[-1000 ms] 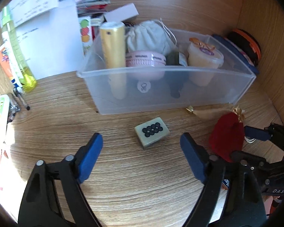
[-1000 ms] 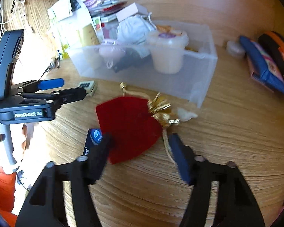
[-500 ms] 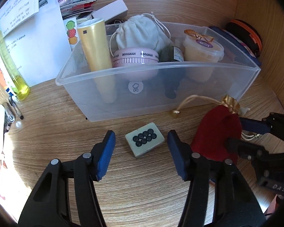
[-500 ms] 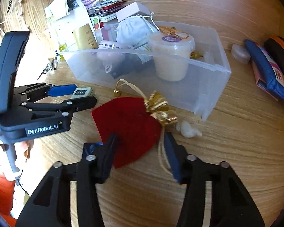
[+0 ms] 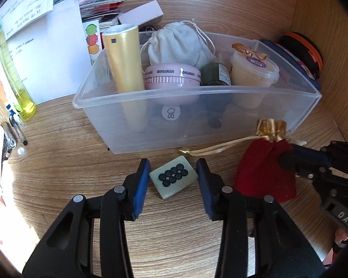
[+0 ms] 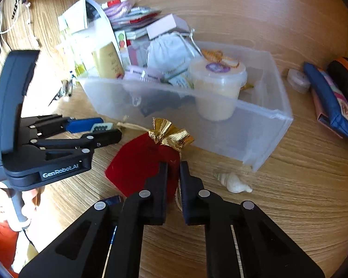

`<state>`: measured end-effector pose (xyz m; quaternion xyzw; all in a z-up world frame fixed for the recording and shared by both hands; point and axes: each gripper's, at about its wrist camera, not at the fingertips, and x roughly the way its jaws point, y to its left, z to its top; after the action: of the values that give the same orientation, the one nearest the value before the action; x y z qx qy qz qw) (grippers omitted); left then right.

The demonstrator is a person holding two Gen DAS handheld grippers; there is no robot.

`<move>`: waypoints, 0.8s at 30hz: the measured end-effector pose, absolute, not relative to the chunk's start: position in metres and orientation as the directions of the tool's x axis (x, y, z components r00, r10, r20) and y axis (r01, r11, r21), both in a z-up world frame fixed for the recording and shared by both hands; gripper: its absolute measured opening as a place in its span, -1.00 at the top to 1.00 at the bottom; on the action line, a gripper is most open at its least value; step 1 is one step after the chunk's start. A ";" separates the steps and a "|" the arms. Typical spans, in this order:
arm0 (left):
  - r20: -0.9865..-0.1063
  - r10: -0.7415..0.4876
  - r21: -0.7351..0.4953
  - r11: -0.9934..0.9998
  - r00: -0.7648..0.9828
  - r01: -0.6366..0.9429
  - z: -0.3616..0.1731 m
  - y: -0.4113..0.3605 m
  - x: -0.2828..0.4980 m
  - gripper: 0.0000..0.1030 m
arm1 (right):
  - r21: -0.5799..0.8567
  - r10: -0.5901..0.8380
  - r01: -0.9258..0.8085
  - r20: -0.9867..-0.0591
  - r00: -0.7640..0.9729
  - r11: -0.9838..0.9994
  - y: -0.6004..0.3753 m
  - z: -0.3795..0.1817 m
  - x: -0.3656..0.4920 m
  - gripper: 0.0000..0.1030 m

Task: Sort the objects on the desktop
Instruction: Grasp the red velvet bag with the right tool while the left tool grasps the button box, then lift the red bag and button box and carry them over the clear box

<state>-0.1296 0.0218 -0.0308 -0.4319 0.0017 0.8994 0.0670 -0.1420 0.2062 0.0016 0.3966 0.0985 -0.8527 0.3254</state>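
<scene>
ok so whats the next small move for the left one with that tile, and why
Probably close the left gripper a little more until its fingers touch the tile. The tile lies flat on the desk between the blue pads with a small gap on each side, so it is lined up but not yet held. The clear bin sits just behind it.

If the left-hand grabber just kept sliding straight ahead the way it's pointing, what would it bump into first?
Probably the mahjong tile, already lying between the left gripper's open fingers. Past it lie the pouch's gold drawstring and the front wall of the clear plastic bin; depth is hard to judge through the fisheye.
</scene>
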 end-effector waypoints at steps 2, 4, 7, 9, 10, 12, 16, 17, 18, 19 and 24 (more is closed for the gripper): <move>-0.770 0.120 -0.060 -0.991 -0.626 -0.116 -0.027 0.018 -0.127 0.22 | 0.087 -0.482 0.633 -0.729 -0.486 -0.769 0.208 0.007 -0.140 0.83; -0.764 0.120 -0.059 -0.991 -0.633 -0.117 -0.025 0.017 -0.123 0.22 | 0.088 -0.487 0.630 -0.719 -0.496 -0.771 0.212 0.014 -0.138 0.83; -0.761 0.117 -0.056 -0.992 -0.638 -0.116 -0.025 0.015 -0.120 0.22 | 0.086 -0.492 0.622 -0.699 -0.519 -0.778 0.220 0.025 -0.136 0.83; -0.758 0.130 -0.072 -0.991 -0.639 -0.116 -0.023 0.012 -0.116 0.22 | 0.082 -0.495 0.618 -0.683 -0.536 -0.782 0.225 0.032 -0.134 0.83; -0.757 0.133 -0.076 -0.990 -0.640 -0.116 -0.022 0.011 -0.114 0.22 | 0.079 -0.495 0.615 -0.678 -0.544 -0.785 0.228 0.036 -0.132 0.83; -0.753 0.131 -0.078 -0.991 -0.645 -0.110 -0.020 0.010 -0.110 0.22 | 0.077 -0.496 0.610 -0.667 -0.557 -0.788 0.231 0.041 -0.130 0.83; -0.745 0.142 -0.088 -0.989 -0.651 -0.115 -0.016 0.007 -0.099 0.22 | 0.075 -0.499 0.603 -0.647 -0.577 -0.794 0.238 0.052 -0.129 0.83; -0.744 0.143 -0.088 -0.989 -0.652 -0.117 -0.015 0.007 -0.099 0.22 | 0.075 -0.500 0.602 -0.643 -0.580 -0.795 0.239 0.054 -0.128 0.83; -0.744 0.141 -0.087 -0.990 -0.653 -0.115 -0.015 0.012 -0.099 0.22 | 0.074 -0.502 0.603 -0.637 -0.584 -0.795 0.241 0.057 -0.127 0.83; -0.743 0.139 -0.088 -0.990 -0.655 -0.110 -0.015 0.020 -0.099 0.22 | 0.071 -0.501 0.601 -0.633 -0.590 -0.796 0.241 0.059 -0.126 0.83; -0.726 0.152 -0.108 -0.988 -0.671 -0.106 -0.003 0.019 -0.095 0.22 | 0.046 -0.499 0.604 -0.615 -0.610 -0.795 0.242 0.069 -0.122 0.83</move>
<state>-0.0951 0.0195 -0.0031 -0.3994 -0.0283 0.9136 0.0706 -0.1217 0.2420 0.0689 0.3154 0.0834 -0.8935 0.3088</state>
